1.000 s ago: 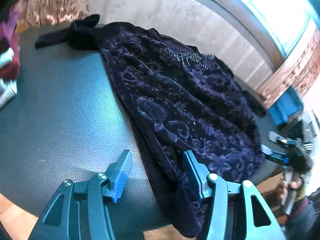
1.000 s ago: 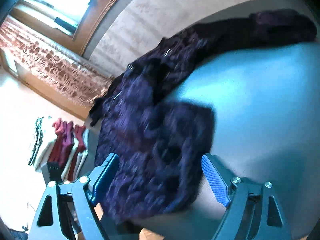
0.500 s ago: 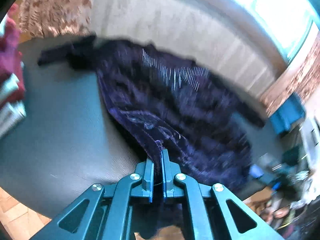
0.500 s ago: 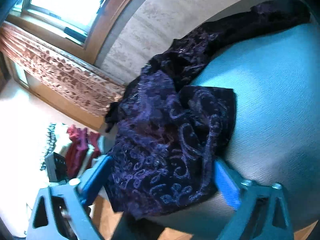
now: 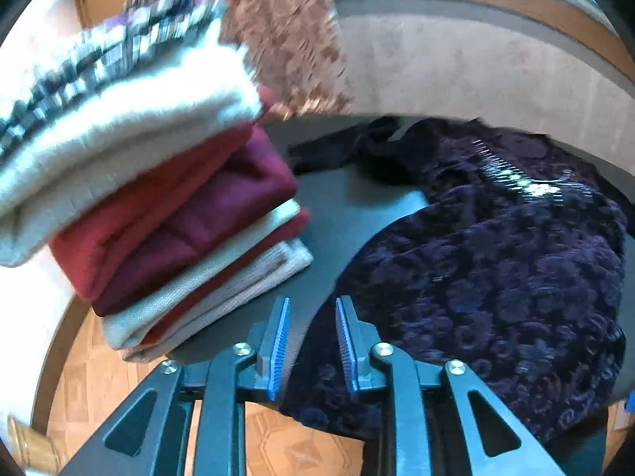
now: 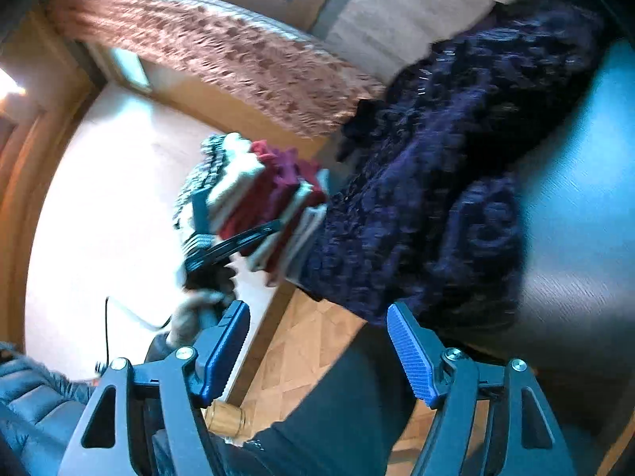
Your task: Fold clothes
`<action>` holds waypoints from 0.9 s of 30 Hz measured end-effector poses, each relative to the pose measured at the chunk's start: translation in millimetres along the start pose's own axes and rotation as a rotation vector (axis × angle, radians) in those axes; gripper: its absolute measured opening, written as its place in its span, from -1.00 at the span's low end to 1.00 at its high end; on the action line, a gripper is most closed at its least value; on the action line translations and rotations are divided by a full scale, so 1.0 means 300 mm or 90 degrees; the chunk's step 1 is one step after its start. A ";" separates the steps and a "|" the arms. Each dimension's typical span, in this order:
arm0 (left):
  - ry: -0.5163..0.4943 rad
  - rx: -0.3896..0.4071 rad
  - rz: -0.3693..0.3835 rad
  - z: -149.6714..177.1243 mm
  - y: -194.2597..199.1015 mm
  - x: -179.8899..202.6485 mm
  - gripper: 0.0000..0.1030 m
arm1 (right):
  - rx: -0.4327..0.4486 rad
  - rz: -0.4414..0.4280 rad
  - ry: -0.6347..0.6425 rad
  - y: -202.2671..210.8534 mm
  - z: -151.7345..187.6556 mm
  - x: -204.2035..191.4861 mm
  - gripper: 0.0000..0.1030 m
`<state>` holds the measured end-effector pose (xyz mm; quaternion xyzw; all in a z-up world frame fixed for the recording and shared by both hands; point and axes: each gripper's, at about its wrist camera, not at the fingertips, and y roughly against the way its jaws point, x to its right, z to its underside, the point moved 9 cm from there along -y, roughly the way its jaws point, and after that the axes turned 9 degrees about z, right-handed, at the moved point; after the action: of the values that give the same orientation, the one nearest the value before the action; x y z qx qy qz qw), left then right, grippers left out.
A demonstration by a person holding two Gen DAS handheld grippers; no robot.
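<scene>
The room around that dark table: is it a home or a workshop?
Most likely a lived-in home. A patterned curtain hangs by the window, the floor is wood parquet, and folded clothes sit stacked beside a dark purple garment on the table.

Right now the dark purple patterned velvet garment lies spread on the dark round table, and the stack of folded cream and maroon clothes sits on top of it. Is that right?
Not quite. The stack of folded cream and maroon clothes sits on the dark round table beside the dark purple patterned velvet garment, not on top of it. The left wrist view shows bare tabletop between them.
</scene>
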<state>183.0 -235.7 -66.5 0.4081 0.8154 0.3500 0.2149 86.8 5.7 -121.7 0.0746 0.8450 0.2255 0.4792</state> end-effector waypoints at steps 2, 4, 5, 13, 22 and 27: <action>-0.056 0.014 0.134 0.027 0.053 0.156 -0.38 | 0.021 0.027 -0.036 0.030 0.002 0.063 0.43; -0.142 0.004 0.254 0.070 0.093 0.358 -0.29 | 0.053 0.047 -0.075 0.077 -0.009 0.127 0.43; -0.198 0.001 0.297 0.102 0.111 0.467 -0.16 | 0.068 0.059 -0.097 0.101 -0.013 0.160 0.47; -0.422 -0.036 0.305 0.257 0.021 0.910 -0.09 | 0.161 0.118 -0.216 0.281 0.013 0.346 0.58; -0.390 -0.105 0.308 0.188 -0.133 0.928 -0.69 | 0.169 0.135 -0.240 0.299 0.041 0.429 0.67; -0.154 -0.114 0.669 0.008 0.069 0.829 -0.79 | 0.167 0.146 -0.223 0.299 0.036 0.433 0.67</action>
<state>52.3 -23.2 -68.8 0.7778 0.4382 0.4291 0.1374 19.1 133.1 -186.7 0.2695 0.7570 0.1505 0.5759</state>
